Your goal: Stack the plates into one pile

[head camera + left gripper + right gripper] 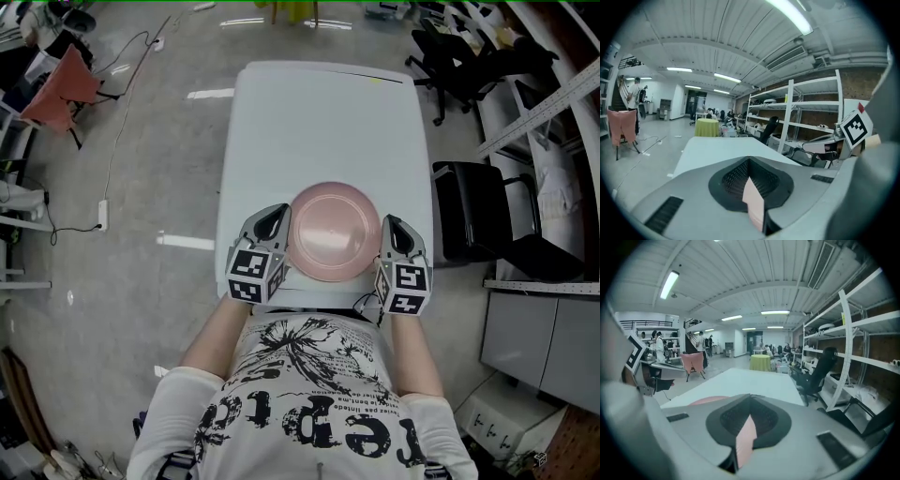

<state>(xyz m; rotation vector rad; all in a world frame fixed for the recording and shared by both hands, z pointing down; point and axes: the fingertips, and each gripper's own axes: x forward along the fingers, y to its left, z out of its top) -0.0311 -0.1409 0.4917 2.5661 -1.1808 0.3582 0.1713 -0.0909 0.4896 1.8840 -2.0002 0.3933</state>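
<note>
The upside-down print on the shirt (309, 403) is too distorted to read. The left gripper (284, 230) and right gripper (386, 234) each have their fingers (684, 187) clamped on opposite rims of the pink plate (336, 230), held over the near end of the bench (323, 122). No other plate shows, so the stacking is probably done.

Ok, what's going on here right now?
A person holds one pink plate by opposite edges over the near end of the white table. The left gripper is shut on its left rim, and the right gripper is shut on its right rim. No other plate shows, so no pile is visible yet.
</note>
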